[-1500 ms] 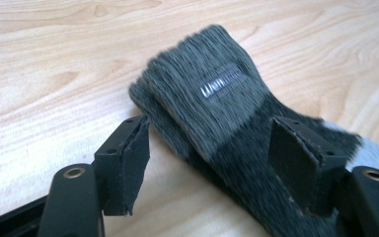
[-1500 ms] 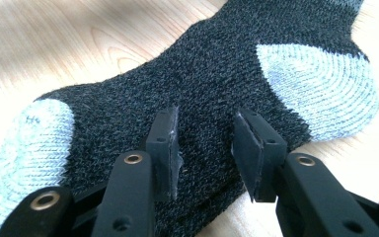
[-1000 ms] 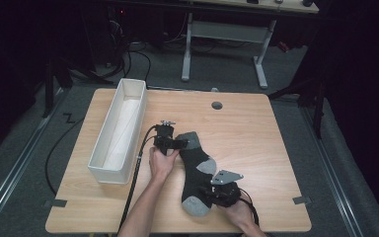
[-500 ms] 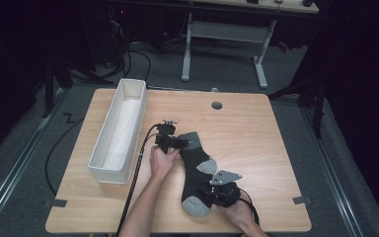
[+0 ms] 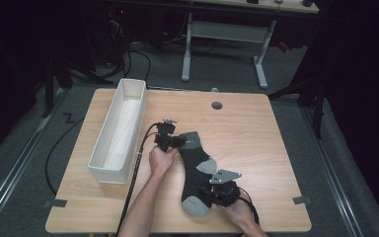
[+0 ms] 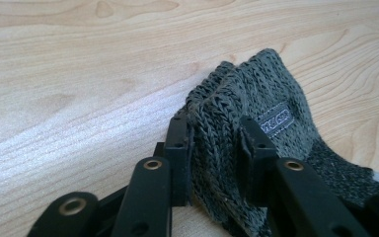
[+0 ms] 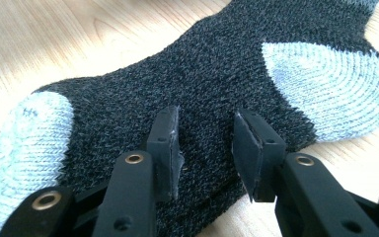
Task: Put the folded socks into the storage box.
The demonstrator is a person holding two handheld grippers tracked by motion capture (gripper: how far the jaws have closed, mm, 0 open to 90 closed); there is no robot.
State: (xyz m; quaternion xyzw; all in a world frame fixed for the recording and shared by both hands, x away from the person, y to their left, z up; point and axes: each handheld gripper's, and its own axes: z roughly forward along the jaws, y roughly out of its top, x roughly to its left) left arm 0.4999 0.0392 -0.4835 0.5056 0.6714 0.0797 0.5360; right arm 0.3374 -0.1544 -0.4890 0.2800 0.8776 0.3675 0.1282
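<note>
A dark grey sock (image 5: 197,163) with pale grey toe, heel and cuff lies lengthwise on the wooden table (image 5: 246,128). My left gripper (image 5: 181,141) is at its far end. In the left gripper view the jaws of the left gripper (image 6: 212,143) have just been closing and now pinch the bunched ribbed cuff of the sock (image 6: 271,98). My right gripper (image 5: 203,190) is at the foot, between heel and toe. In the right gripper view the right gripper (image 7: 205,143) holds a fold of the sock (image 7: 217,69) between its pads.
A long white bin (image 5: 109,148) stands along the table's left side, close to my left hand. A round cable hole (image 5: 217,105) sits near the far edge. The left gripper's black cable (image 5: 137,168) trails toward the front edge beside the bin.
</note>
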